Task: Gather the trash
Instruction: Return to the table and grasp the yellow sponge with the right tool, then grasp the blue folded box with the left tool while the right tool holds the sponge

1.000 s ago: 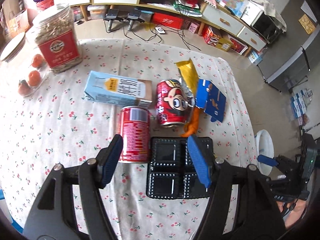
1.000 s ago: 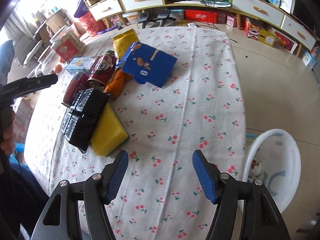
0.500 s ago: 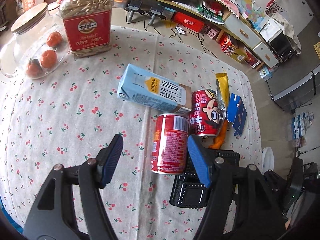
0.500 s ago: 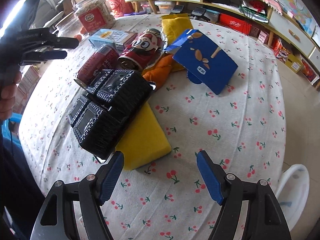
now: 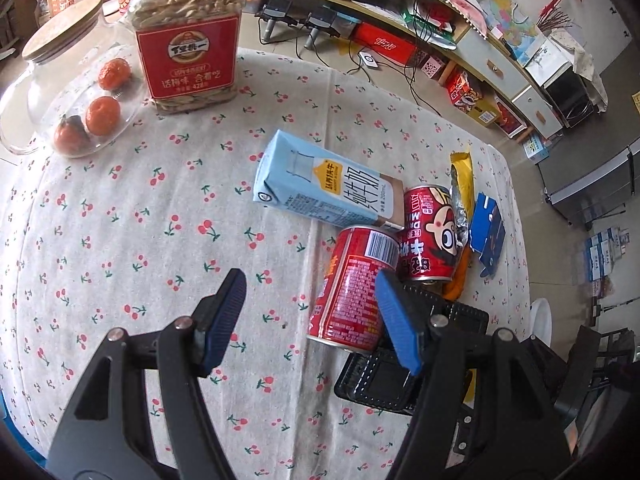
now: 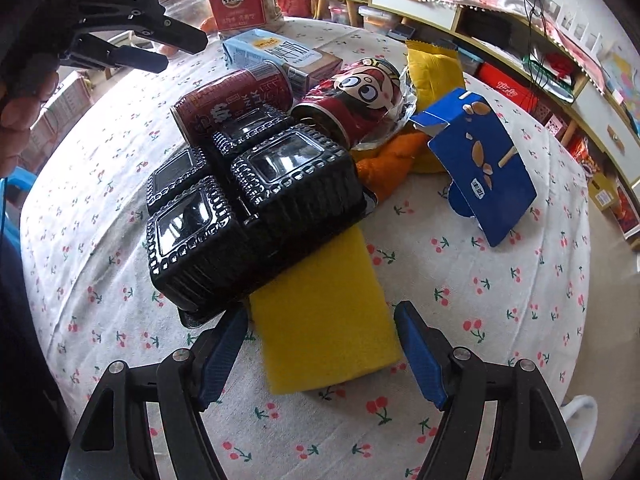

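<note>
Nothing collected yet, by the look of it: all trash lying clustered on the cherry-print tablecloth (image 5: 120, 220). Left gripper (image 5: 312, 320) spread wide, empty, just beside the red barcode can (image 5: 354, 288); right gripper (image 6: 320, 352) likewise apart, empty, straddling the yellow sponge (image 6: 324, 312) under the black plastic tray (image 6: 248, 208). Still to gather: cartoon-face can (image 5: 430, 232), light-blue milk carton (image 5: 324, 184) with Chinese print, blue snack box (image 6: 480, 168), yellow wrapper (image 6: 430, 68). Readable: "428" on the seed jar (image 5: 186, 32); "GenRobot.AI" on the left gripper's body.

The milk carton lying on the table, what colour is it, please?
Light blue milk carton, brown at one end; left wrist view.
</note>
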The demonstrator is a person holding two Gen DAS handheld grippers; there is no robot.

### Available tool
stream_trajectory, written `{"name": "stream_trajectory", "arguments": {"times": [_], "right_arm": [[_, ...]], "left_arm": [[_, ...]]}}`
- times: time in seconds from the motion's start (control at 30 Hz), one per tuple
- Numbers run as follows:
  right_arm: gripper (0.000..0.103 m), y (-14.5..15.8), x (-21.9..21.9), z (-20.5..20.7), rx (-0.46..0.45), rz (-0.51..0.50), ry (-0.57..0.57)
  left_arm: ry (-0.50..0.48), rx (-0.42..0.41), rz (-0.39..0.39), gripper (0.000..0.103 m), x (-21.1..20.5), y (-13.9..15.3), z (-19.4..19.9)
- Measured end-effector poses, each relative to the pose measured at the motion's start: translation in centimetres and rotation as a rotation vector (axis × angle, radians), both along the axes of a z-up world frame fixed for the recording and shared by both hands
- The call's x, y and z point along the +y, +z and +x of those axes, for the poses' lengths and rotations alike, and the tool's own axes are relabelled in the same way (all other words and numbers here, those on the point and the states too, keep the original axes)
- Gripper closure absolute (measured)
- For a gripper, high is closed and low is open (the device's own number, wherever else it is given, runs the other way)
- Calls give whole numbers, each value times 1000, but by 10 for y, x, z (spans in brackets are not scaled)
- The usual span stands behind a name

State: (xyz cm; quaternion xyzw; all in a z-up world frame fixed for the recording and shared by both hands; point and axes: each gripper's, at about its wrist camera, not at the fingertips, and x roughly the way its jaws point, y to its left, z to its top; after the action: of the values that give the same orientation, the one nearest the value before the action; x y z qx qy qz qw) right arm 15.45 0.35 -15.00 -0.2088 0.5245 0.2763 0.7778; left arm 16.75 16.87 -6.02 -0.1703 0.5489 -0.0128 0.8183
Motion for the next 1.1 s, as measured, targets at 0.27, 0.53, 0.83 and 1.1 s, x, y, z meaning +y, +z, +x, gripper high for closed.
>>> {"name": "stream_trajectory", "arguments": {"times": [0.27,0.53,0.83,1.1], "right_arm": [[43,2,-1,7,31,-4,-27],[44,30,-32,0,-9,-49,-118],[45,49,-112,4,-47,-59,-329],[45,65,-139,8,-54,13,-440]], "left_arm": [[-9,-2,0,35,-3,1,3],[-6,-8,8,35,-4,0,7],[-18,-20,22,34,-16,0,15],[-116,-66,26,33,-54,11,23]]}}
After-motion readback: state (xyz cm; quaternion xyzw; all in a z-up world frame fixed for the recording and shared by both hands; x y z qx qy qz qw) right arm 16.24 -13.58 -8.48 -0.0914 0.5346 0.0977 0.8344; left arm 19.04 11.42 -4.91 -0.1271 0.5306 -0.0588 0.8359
